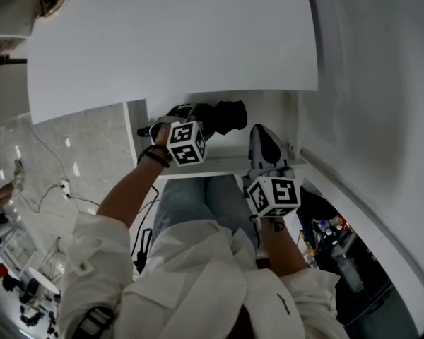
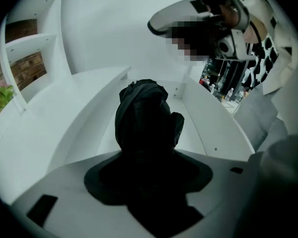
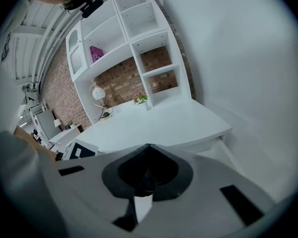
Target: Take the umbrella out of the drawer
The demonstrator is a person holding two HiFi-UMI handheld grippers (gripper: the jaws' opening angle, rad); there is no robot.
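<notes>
A folded black umbrella (image 1: 222, 116) hangs just above the open white drawer (image 1: 219, 164) under the desk. My left gripper (image 1: 198, 123) is shut on it from the left. In the left gripper view the umbrella's bunched fabric (image 2: 144, 113) fills the gap between the dark jaws of the left gripper (image 2: 146, 150), with the drawer's inner wall (image 2: 216, 128) behind it. My right gripper (image 1: 263, 138) hovers over the drawer's right end, jaws together and nothing in them. The right gripper (image 3: 148, 148) points across the desk top (image 3: 159, 123).
The white desk top (image 1: 169, 41) overhangs the back of the drawer. A white wall (image 1: 381, 83) runs close on the right. A shelf unit (image 3: 129, 43) stands at the desk's far end before a brick wall. Cables (image 1: 63, 189) lie on the floor at left.
</notes>
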